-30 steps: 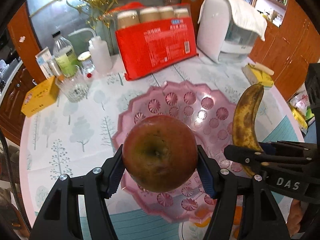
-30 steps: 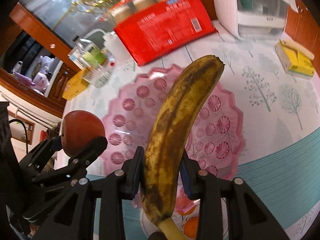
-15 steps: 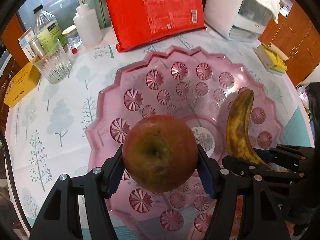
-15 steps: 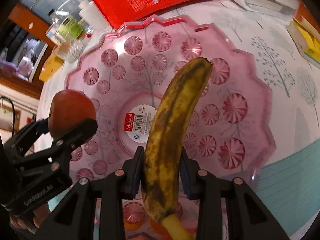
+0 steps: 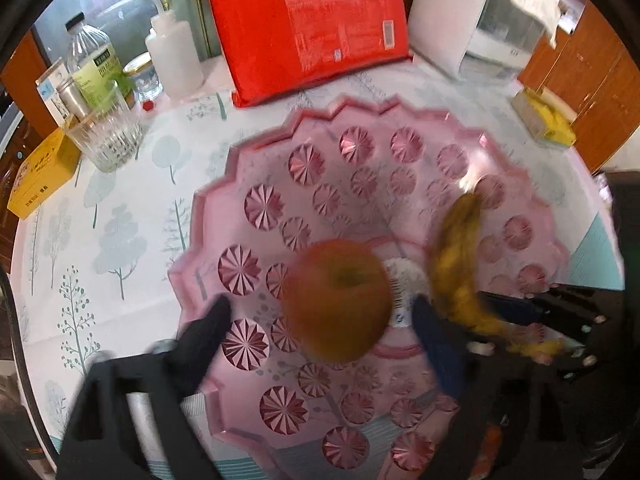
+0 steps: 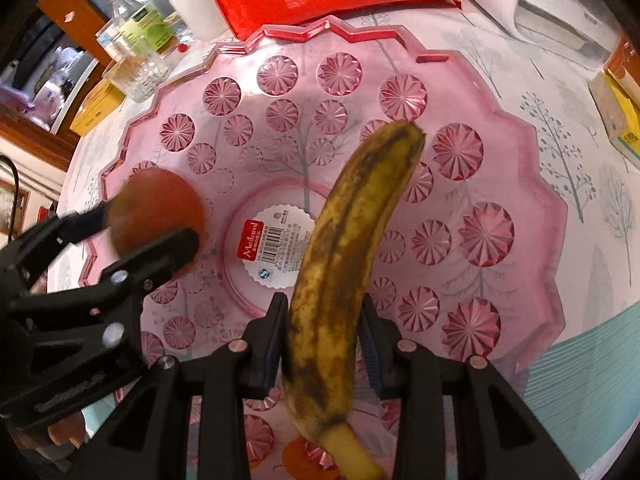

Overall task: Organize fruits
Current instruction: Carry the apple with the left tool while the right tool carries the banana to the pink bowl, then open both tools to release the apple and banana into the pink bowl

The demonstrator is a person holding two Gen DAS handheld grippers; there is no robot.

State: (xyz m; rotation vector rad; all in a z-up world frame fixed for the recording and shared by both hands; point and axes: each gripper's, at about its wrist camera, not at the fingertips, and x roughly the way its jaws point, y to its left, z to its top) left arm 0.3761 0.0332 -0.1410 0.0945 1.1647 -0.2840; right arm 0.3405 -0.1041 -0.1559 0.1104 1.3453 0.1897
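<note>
Over the pink cut-glass bowl [image 6: 520,152], both grippers are letting go. The left gripper [image 5: 320,316] is spreading wide, pads clear of the round reddish apple [image 5: 338,300]. The right gripper [image 6: 322,332] is opening, small gaps beside the spotty banana [image 6: 352,248].

"Meilaunl" on the pink bowl's [image 6: 532,184] round sticker [image 6: 276,242]

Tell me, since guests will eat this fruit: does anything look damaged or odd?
The banana over the pink dish is heavily browned and blotched, so overripe. The apple is too blurred to judge.
</note>
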